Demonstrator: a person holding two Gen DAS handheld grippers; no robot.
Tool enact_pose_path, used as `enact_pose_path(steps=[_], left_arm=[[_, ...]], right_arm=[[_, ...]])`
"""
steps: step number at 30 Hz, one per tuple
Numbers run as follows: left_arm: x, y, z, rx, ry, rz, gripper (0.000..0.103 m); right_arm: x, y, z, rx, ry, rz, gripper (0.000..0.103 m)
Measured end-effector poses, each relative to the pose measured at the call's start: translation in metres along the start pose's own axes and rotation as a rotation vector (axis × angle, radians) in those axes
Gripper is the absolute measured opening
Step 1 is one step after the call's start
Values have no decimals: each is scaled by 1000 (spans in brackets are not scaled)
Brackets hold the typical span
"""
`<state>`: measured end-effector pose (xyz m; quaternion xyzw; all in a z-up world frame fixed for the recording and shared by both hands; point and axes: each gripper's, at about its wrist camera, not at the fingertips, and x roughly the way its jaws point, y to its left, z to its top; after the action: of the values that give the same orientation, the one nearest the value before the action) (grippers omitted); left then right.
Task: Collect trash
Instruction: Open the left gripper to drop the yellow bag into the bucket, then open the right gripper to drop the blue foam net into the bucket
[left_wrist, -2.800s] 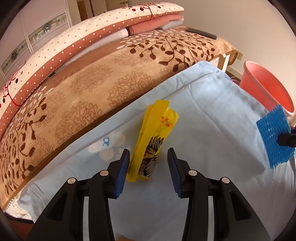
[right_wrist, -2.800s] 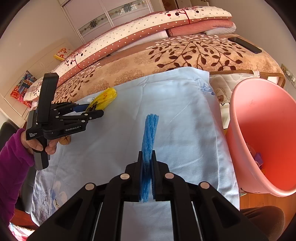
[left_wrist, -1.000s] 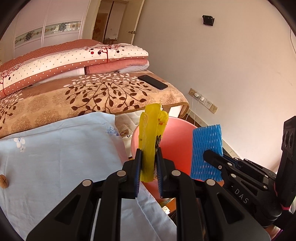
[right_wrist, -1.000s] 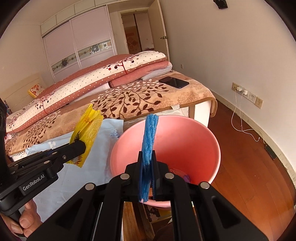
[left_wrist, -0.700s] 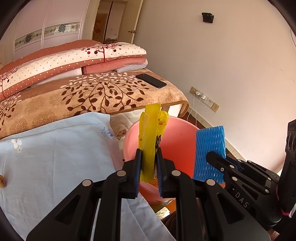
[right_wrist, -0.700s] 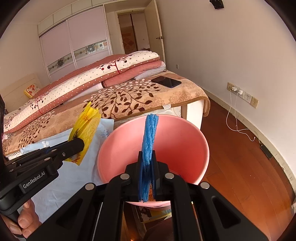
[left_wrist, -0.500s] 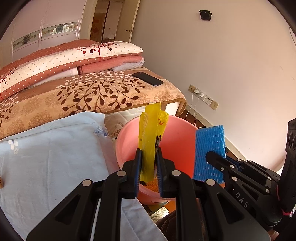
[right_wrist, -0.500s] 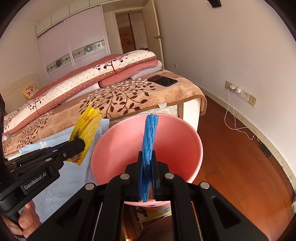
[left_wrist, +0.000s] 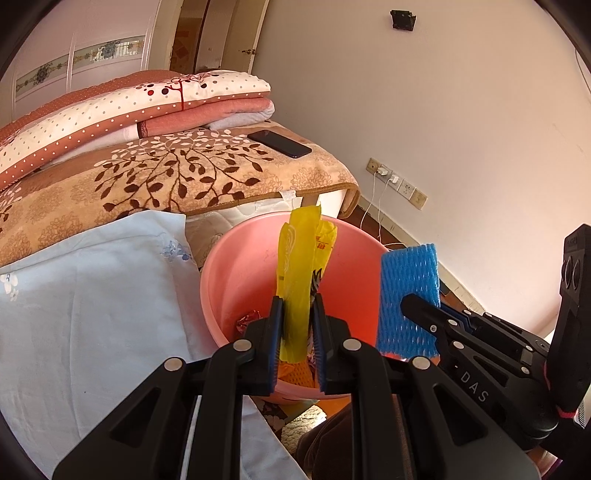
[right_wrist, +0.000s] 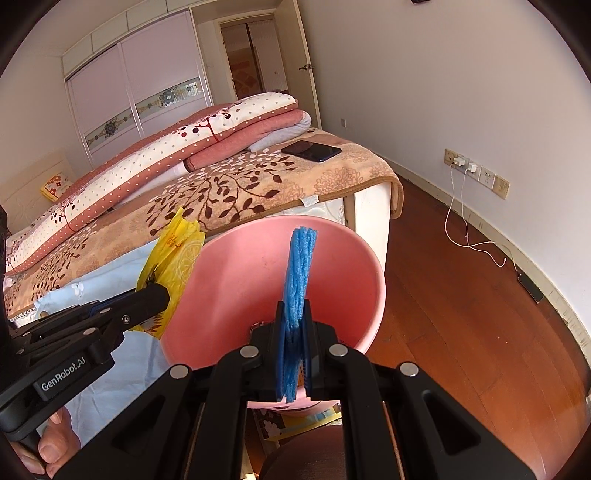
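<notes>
**Both pieces of trash poised over the bin**

While both tools hang above the round pink plastic bin (left_wrist: 236, 273) standing on the floor just beside the bed, the step in hand looks like the drop-off: the trash has been carried to the bin but not let go.

The left hand-held gripper (left_wrist: 297, 325) pinches a crumpled yellow plastic wrapper with dark print (left_wrist: 295, 280), which stands upright between its blue pads; the jaws are narrowed on it rather than fully together. From the left wrist view the wrapper sits over the bin's open mouth. From the right wrist view it appears at the bin's near left rim, so I cannot tell whether all of it is inside the rim line.

The right hand-held gripper (right_wrist: 293, 332) is pressed tight on a flat piece of blue foam fruit netting (right_wrist: 299, 273), held on edge and pointing up, with the pink interior directly behind it. The two grippers sit close side by side, apart from each other.

Some crumpled bits already lie at the bottom of the bin (left_wrist: 247, 319), though they are too small to name.

Next, I judge, each jaw needs to spread so its piece falls clear. The netting is light and may cling to the pads, so a small shake could help. The wrapper's gripper may want to shift further over the middle first, or the wrapper could slide down onto the pale blue bedsheet (left_wrist: 92, 295) or the wooden floor (right_wrist: 461, 332).
</notes>
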<state>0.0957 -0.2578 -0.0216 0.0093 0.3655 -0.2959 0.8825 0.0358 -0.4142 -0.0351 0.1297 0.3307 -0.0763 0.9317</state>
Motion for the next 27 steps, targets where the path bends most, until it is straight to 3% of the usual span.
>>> enact_pose_path(steps=[7,12,22,26,27], left_arm=[[7,2,2,-7,16,7,34],[9,2,2,-6,21,-1,42],[7,3,-2,-12,10,51,43],[3,4,-1,-8,-6,71,43],[2,4,-1,-6,-11,76,43]], right_arm=[[6,-3,-1,8,5,4,7],[11,-4,-1,11,10,6,7],[18,-3,-1,6,15,16,7],[17,-3,0,15,6,25,24],[17,-2,0,14,5,26,24]])
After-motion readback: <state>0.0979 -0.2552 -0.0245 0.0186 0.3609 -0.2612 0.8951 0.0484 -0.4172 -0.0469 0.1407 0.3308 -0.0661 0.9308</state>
